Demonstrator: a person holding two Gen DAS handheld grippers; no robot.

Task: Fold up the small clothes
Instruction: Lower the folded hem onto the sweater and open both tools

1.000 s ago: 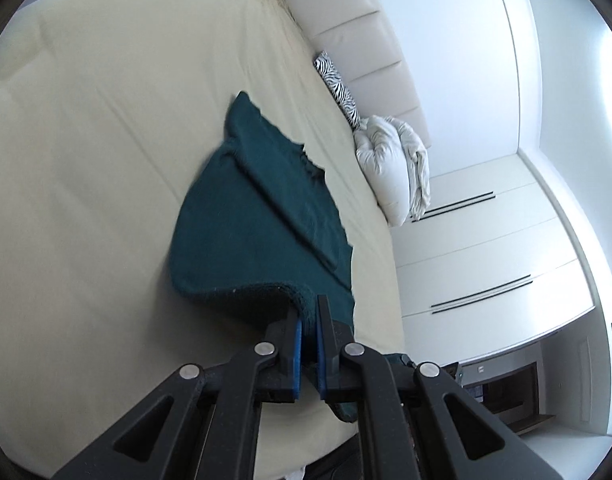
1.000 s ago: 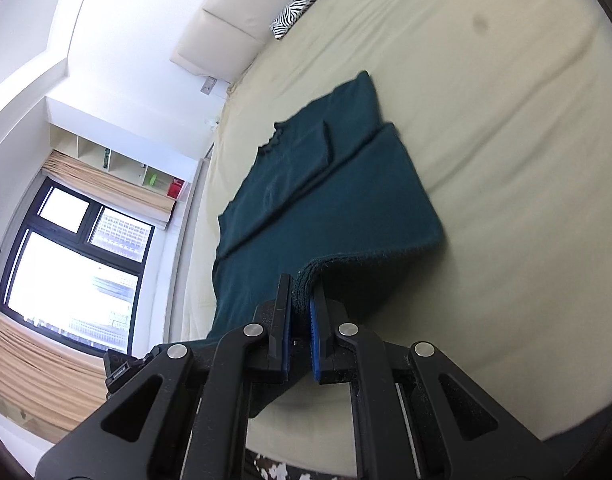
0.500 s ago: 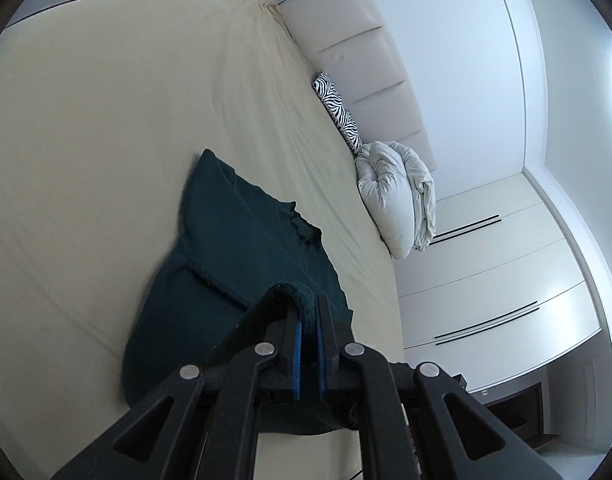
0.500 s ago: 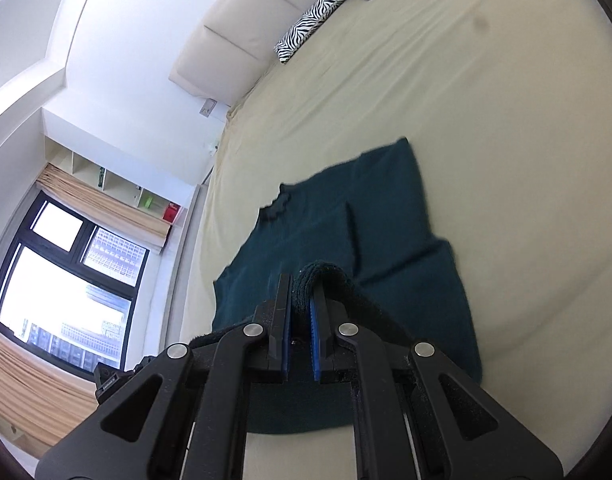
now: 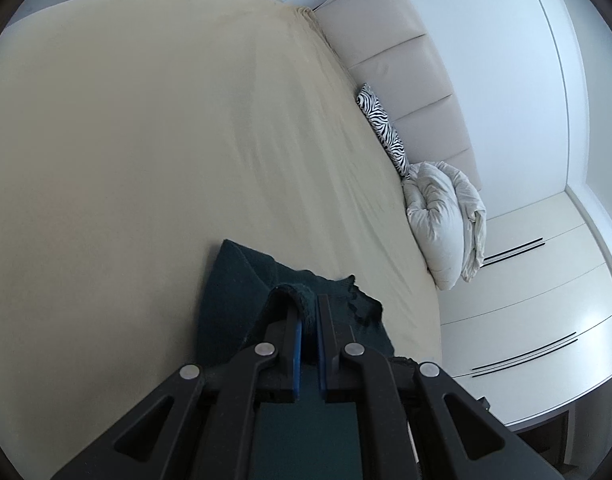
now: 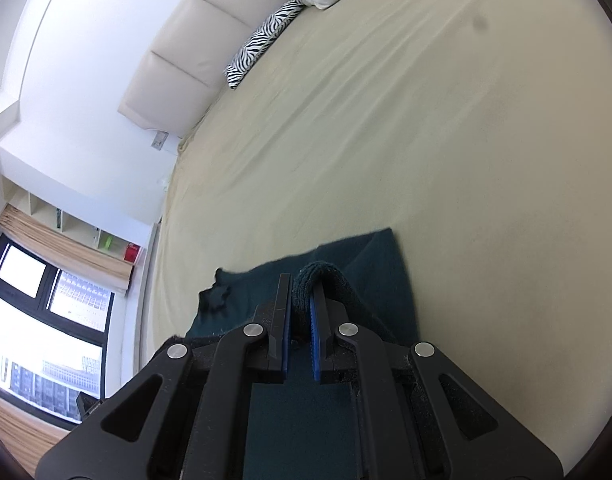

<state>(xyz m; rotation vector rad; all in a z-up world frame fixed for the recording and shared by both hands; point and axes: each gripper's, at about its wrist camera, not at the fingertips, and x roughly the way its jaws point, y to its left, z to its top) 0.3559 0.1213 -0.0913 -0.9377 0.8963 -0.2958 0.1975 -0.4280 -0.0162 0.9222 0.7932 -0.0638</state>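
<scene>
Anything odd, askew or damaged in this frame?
Only a small dark spot on the sheet stands out. Both tools, left and right, pinch the green garment evenly.

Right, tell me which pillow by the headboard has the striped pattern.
The zebra pillow, black-and-white striped, flat against the headboard; the white pillow beside it is plain and bunched.

The bed (image 5: 146,140) is bare and wide across the left and middle of the frame. At the right, a zebra pillow (image 5: 382,132) and a white blanket (image 5: 442,224) block the way by the headboard (image 5: 402,72).
</scene>
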